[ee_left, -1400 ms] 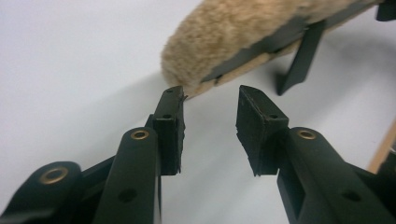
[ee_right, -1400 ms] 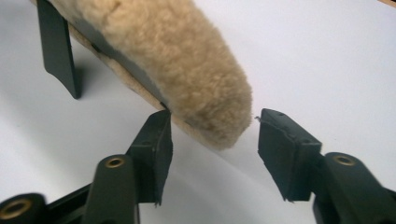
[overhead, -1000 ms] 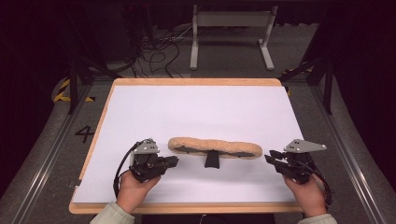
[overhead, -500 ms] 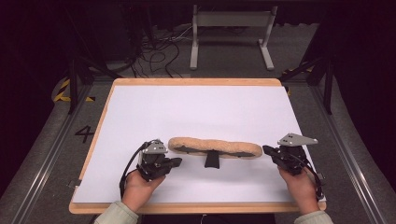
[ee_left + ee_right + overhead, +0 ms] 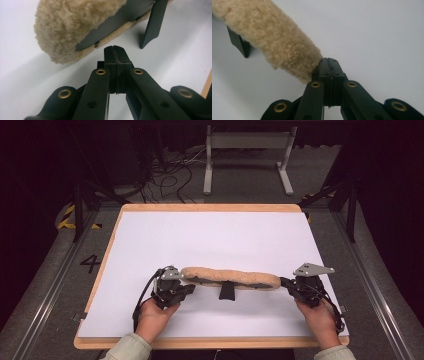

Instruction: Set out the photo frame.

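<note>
A long tan fleecy pad (image 5: pixel 230 277) lies across the near part of the white board (image 5: pixel 210 235), with a short black strap (image 5: pixel 226 291) sticking out under its middle. My left gripper (image 5: pixel 190 289) is shut at the pad's left end. In the left gripper view its closed tips (image 5: pixel 115 50) rest just short of the pad's (image 5: pixel 70 25) dark underside, nothing between them, and the strap (image 5: pixel 152 25) is beyond. My right gripper (image 5: pixel 284 282) is shut at the right end. In the right gripper view its tips (image 5: pixel 328 62) touch the fleece (image 5: pixel 274 40).
The board has a wooden rim (image 5: pixel 210 208) and sits on a dark floor marked with a 4 (image 5: pixel 90 263). A grey metal stand (image 5: pixel 247 150) and loose cables (image 5: pixel 170 175) lie beyond the far edge. The board's far half is bare white.
Both hands have come inward and slightly down toward the two ends of the pad. The pad itself has not moved.
</note>
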A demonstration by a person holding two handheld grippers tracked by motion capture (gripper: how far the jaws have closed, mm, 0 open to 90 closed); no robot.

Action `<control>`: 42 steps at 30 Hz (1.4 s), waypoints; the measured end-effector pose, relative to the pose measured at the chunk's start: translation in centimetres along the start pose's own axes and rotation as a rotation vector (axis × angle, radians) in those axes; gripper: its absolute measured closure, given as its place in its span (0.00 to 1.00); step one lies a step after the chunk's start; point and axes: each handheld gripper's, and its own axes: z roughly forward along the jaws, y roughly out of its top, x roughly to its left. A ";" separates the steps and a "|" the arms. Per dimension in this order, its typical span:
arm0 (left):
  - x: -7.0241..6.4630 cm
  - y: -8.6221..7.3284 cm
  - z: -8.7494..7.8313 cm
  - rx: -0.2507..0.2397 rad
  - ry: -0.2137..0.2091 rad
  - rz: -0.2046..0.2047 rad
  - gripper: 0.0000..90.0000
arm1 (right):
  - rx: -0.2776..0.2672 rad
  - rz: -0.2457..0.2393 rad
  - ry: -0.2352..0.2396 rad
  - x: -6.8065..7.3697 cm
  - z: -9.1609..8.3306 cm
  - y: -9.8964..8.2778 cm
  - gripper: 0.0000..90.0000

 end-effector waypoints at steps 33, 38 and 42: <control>0.7 0.3 0.4 -0.021 0.036 -0.028 1.00 | -0.020 -0.039 0.051 -0.4 0.5 0.6 1.00; 0.3 0.2 0.4 -0.007 0.031 -0.011 1.00 | -0.005 -0.056 0.070 0.3 -0.1 0.3 1.00; 0.0 0.2 0.4 -0.001 0.025 -0.003 1.00 | 0.007 -0.077 0.076 1.2 -0.6 0.0 1.00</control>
